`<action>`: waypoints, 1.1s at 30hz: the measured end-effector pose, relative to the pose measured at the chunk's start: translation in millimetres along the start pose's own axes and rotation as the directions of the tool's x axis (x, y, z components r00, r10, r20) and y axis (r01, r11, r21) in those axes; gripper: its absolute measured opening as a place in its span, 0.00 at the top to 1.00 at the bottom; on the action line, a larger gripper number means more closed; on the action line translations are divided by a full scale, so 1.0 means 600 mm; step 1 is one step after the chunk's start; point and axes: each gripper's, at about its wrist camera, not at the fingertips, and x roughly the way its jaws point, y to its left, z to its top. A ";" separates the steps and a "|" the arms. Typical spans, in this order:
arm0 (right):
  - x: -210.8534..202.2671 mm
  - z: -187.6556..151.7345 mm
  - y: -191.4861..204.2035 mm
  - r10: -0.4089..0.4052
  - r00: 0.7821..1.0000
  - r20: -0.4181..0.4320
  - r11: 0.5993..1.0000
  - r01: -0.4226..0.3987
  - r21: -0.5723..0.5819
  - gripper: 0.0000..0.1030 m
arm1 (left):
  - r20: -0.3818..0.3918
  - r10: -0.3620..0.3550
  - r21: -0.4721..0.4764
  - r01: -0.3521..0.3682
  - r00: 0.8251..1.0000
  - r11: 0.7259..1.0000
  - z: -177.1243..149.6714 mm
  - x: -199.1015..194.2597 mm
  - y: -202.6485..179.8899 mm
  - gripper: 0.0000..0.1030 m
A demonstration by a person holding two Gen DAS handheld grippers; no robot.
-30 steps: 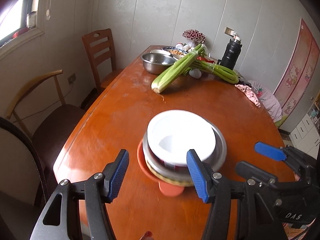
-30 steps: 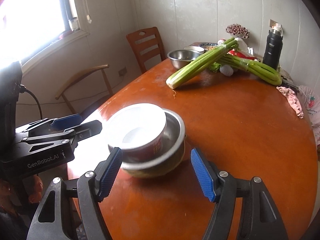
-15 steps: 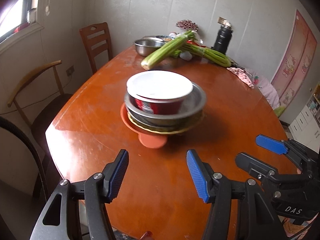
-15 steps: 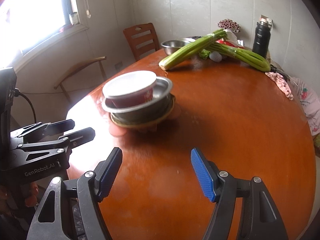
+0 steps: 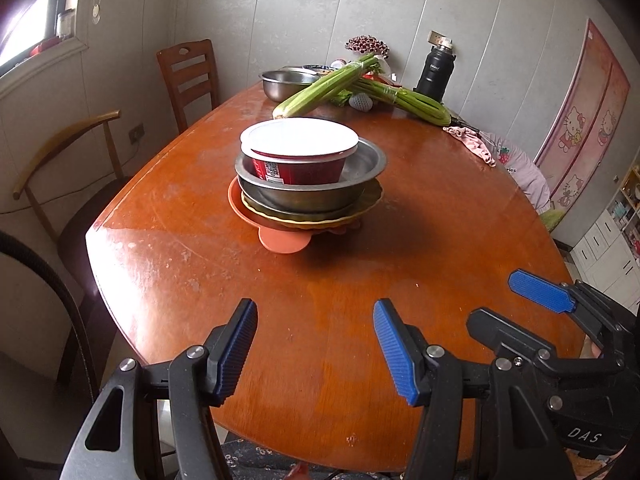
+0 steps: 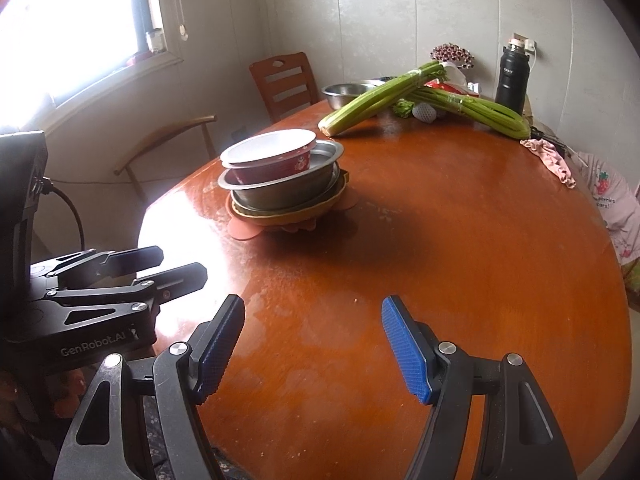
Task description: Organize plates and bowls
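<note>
left gripper (image 5: 312, 346) | right gripper (image 6: 312, 350) | both backed away from bowl stack (image 5: 306, 178)

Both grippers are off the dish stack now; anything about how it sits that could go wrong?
1. The red paper bowl sits off-centre in the steel bowl, toward the table's edge; a bump could tip it.
2. The orange plate sticks out from under the stack, so it may snag or rock.

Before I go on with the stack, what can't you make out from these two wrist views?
- Plates under the steel bowl: only rims show in both views, so the count is unclear.
- Dishes behind the far bowl: celery and that bowl cover them, left view.
- Bottle label: too small, both views.
- Near table edge: hidden by both claws; left claw and right claw are open and empty.
</note>
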 end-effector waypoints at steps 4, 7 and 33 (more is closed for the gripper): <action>-0.005 -0.003 0.004 0.002 1.000 0.008 1.000 -0.002 -0.002 0.29 | 0.007 0.003 0.002 -0.003 1.000 1.000 -0.004 -0.007 0.000 0.42; -0.006 -0.003 0.006 0.001 1.000 0.012 1.000 -0.001 0.000 0.29 | 0.007 0.003 0.005 -0.003 1.000 1.000 -0.007 -0.009 -0.001 0.42; -0.011 -0.015 0.006 -0.005 1.000 0.014 1.000 0.005 0.008 0.29 | 0.003 -0.001 0.007 0.001 1.000 1.000 -0.013 -0.007 -0.007 0.42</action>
